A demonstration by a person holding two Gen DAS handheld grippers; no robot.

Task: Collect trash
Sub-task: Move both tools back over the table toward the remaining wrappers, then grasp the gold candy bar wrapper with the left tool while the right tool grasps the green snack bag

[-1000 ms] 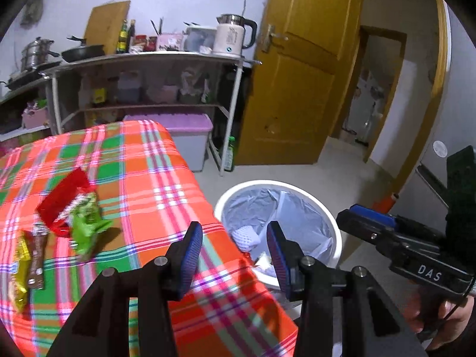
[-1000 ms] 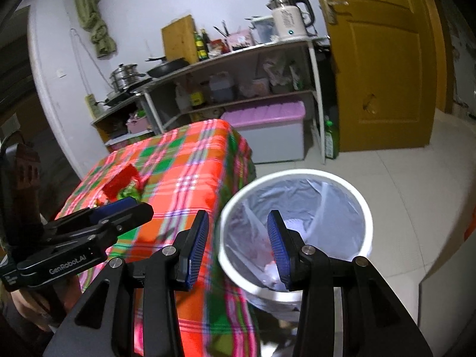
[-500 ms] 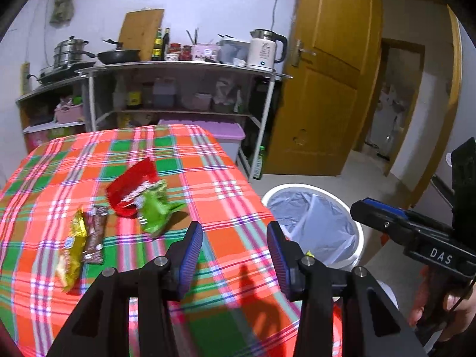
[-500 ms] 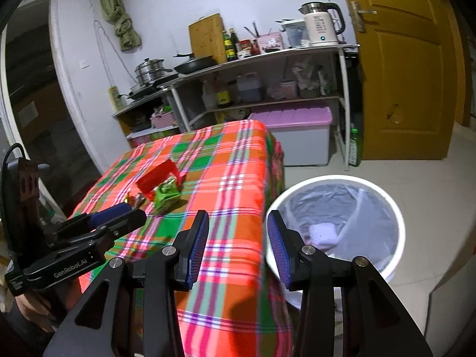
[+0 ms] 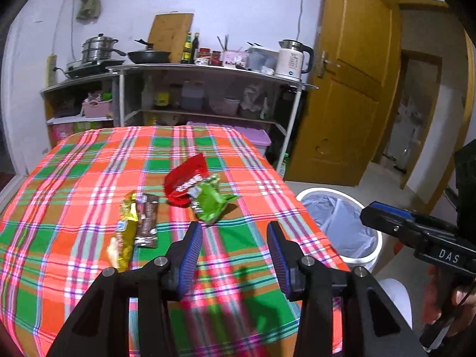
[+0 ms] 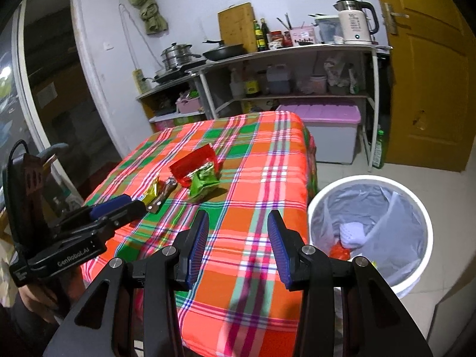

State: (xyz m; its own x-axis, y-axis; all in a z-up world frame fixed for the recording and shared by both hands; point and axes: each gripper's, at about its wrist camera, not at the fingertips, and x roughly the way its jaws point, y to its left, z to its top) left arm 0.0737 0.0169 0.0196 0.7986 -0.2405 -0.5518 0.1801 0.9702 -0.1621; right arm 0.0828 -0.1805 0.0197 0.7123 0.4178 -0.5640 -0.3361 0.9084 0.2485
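Observation:
On the plaid tablecloth [image 5: 89, 178] lie a red wrapper [image 5: 186, 183] [image 6: 195, 165], a crumpled green wrapper [image 5: 209, 202] [image 6: 203, 183], a brown wrapper [image 5: 147, 220] [image 6: 163, 195] and a yellow wrapper [image 5: 125, 232] [image 6: 151, 192]. My left gripper [image 5: 235, 255] hangs open over the table's near part, just short of the green wrapper, with nothing between its fingers. My right gripper [image 6: 236, 250] is open and empty above the table's right edge. The white bin [image 6: 369, 232] [image 5: 339, 223] with a grey liner stands on the floor right of the table and holds some trash.
A metal shelf rack [image 5: 208, 68] with pots, bottles and a kettle [image 6: 355, 22] stands behind the table. A purple-lidded box [image 6: 324, 131] sits under it. A yellow door [image 5: 348, 89] is at the right. A dark doorway [image 6: 53, 89] opens at the left.
Both grippers have swung left, away from above the bin and over the table. The wrappers now sit nearer the middle of both views. Both jaws keep the same opening.

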